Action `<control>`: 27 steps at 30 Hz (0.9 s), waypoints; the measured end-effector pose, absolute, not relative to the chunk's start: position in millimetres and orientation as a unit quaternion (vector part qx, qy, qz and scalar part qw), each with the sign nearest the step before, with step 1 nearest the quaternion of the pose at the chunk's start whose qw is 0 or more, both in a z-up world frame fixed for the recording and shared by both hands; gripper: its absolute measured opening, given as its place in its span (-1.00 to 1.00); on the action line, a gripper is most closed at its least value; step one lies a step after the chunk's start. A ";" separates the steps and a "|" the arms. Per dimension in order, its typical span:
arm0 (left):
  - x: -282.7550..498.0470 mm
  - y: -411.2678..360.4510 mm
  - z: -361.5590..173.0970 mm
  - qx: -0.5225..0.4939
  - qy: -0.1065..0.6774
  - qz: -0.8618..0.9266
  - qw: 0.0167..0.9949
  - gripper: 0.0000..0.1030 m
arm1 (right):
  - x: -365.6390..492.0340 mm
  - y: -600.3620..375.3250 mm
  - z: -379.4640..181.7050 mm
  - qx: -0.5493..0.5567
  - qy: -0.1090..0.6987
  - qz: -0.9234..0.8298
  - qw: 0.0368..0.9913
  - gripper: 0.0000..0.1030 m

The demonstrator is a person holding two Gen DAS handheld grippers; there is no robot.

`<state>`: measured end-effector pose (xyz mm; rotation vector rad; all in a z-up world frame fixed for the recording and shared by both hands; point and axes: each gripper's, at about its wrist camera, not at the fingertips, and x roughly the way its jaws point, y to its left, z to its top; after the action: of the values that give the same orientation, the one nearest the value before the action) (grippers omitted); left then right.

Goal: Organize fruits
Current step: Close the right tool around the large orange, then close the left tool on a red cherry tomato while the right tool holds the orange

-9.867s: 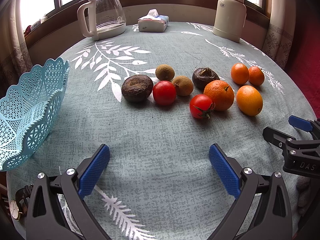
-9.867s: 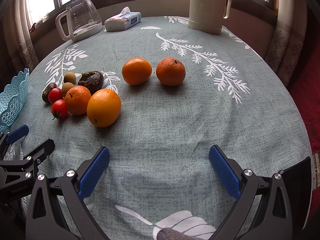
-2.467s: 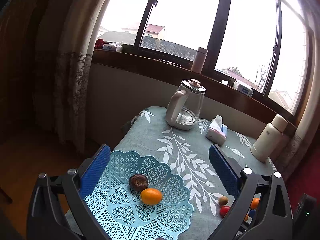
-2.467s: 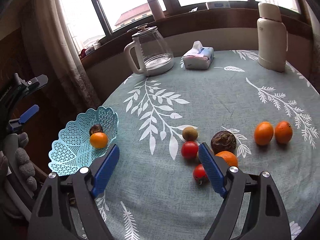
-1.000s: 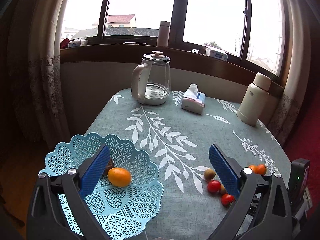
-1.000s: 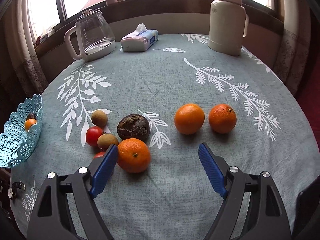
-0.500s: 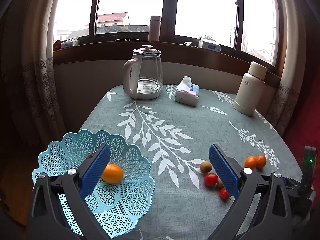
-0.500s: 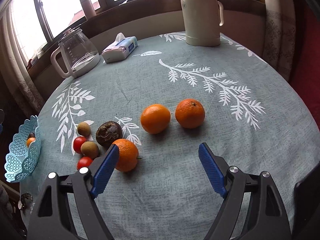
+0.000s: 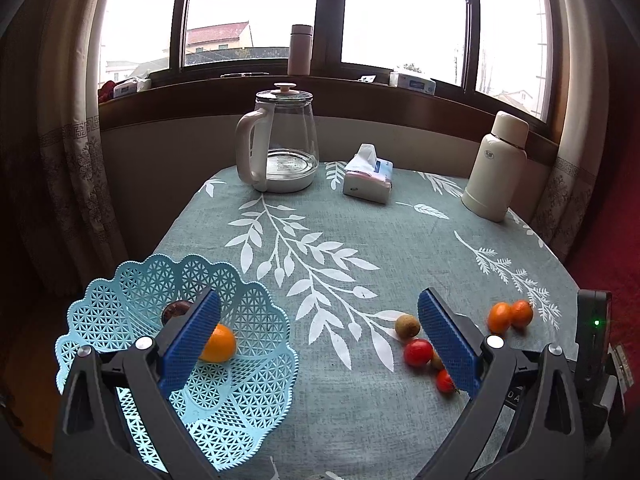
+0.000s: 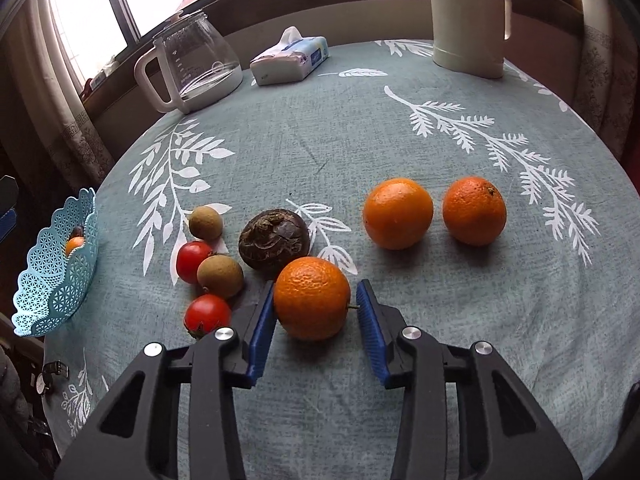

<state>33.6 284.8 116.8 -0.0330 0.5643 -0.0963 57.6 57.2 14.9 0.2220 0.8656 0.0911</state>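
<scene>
Right gripper (image 10: 316,316): lower centre of the right wrist view; jaws narrowed around the nearest orange (image 10: 312,298), left pad touching the peel, right pad just apart; not yet clamped.
Left gripper (image 9: 316,344): lower half of the left wrist view; jaws wide, holding nothing, above the table (image 9: 360,248) beside the basket.
Basket (image 9: 256,392): pale blue lattice, lower left of the left wrist view, at the table's left edge; holds one orange fruit (image 9: 220,344) and one dark fruit (image 9: 174,310), partly hidden by the left pad.
Fruit on cloth: dark wrinkled fruit (image 10: 274,242) touching or just behind the nearest orange; two brown kiwis (image 10: 205,222), (image 10: 220,272); two tomatoes (image 10: 193,260), (image 10: 207,316); two oranges (image 10: 398,212), (image 10: 474,210) right of centre, well apart from the cluster.
Step, judged: closing on the nearest orange for transfer to the basket.
Risk, roll: an off-centre squeeze may squirt the round orange forward into the dark wrinkled fruit.
Risk, neighbours: the left finger sits near the lower tomato and a kiwi; a sideways drift may nudge them.
Risk, basket: light, at the edge; a heavy drop may tip it.
Open room: bare cloth between cluster and basket; wide clear cloth behind, up to the glass kettle (image 10: 192,68), tissue box (image 10: 290,60) and flask (image 10: 466,16).
</scene>
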 end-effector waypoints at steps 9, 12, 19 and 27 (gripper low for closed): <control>36.1 241.6 83.4 0.021 0.318 -0.103 0.942 0.94 | 40.4 40.3 23.8 0.067 0.400 -0.007 0.914 -0.27; 36.5 225.0 68.0 0.023 0.338 -0.128 0.932 0.94 | 36.8 27.5 26.5 0.051 0.390 -0.034 0.919 -0.27; 33.0 194.6 40.2 0.045 0.368 -0.163 0.914 0.71 | 35.1 21.2 21.5 0.052 0.387 -0.029 0.920 -0.27; 39.2 180.3 22.7 0.046 0.395 -0.185 0.899 0.15 | 37.0 16.3 15.5 0.073 0.397 -0.021 0.915 -0.27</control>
<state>39.2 180.3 22.7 0.0957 0.8179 -0.3831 37.0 16.3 15.5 0.1502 0.8171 -0.0434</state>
